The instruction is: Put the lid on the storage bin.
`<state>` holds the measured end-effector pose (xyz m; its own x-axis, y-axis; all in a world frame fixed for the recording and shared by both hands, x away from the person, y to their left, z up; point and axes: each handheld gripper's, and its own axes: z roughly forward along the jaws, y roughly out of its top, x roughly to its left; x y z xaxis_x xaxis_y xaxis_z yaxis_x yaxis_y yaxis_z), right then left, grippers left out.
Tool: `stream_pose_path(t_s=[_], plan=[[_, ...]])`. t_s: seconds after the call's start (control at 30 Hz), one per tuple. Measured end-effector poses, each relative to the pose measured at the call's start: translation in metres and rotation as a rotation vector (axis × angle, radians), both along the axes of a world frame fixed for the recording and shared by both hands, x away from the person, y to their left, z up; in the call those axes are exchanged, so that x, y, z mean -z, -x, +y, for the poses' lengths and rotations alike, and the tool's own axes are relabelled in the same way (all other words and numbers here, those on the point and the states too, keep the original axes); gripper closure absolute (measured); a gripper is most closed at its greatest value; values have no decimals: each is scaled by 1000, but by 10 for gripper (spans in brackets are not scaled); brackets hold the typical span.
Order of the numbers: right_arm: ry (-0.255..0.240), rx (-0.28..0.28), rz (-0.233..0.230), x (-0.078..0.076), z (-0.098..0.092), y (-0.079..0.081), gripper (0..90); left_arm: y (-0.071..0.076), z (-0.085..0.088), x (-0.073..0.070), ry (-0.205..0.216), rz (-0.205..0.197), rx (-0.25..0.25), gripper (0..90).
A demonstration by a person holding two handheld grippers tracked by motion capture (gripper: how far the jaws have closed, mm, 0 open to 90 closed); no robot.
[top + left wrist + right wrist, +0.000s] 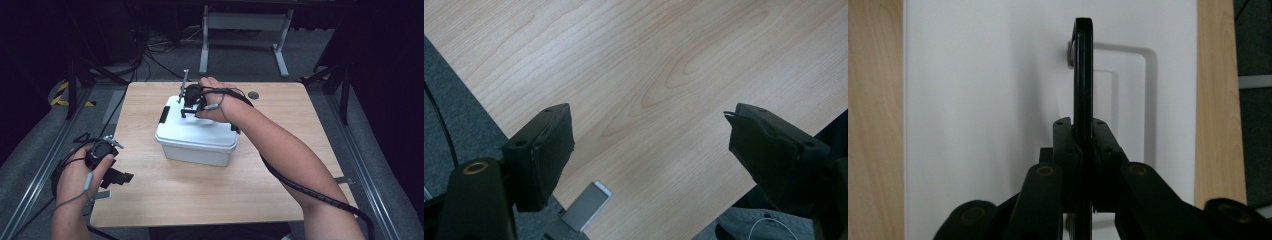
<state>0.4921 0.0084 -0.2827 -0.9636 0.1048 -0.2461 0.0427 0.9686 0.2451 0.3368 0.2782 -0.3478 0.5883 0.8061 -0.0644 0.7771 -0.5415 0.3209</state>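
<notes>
— Where's the box?

— The white lidded storage box [196, 136] sits about mid-tabletop [280, 165], black latches on its ends. Its black carry handle [1083, 70] stands up on edge out of the recess in the lid [983, 100].

— And what's got hold of it?

— The right gripper [1083, 150], reaching over the lid from the far side; its jaws are clamped tight on that handle, one on each face.

— The other one?

— The left gripper [117, 176] hangs at the near left corner of the tabletop, well apart from the box, jaws spread wide with nothing between them but bare wood. A small grey strip, tape perhaps [586, 206], lies at the edge just below it.

— Anything else up there?

— A small dark round thing [253, 95] by the far edge; I can't tell what.
</notes>
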Motion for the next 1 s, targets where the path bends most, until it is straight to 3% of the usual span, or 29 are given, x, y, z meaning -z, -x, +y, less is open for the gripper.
stream_pose_path(t_s=[0.17,0.37,0.5,0.6,0.73,0.93,1.0], plan=[[1,19,12,5,-1,-3,845,-1,-1,0,-10,-5,9,188],[1,10,-18,7,-1,5,839,0,-2,0,-4,-3,6,187],[-7,14,-13,7,-1,6,832,-1,-2,-1,-1,0,6,187],[-79,41,36,2,-8,6,713,-3,-2,0,-5,-1,9,187],[-156,57,49,-11,-17,8,599,-4,-2,1,-4,3,8,188],[-283,103,32,-30,-45,15,531,-4,-3,1,-2,3,11,187],[-297,104,26,-33,-51,16,529,-5,-4,0,-1,2,15,187]])
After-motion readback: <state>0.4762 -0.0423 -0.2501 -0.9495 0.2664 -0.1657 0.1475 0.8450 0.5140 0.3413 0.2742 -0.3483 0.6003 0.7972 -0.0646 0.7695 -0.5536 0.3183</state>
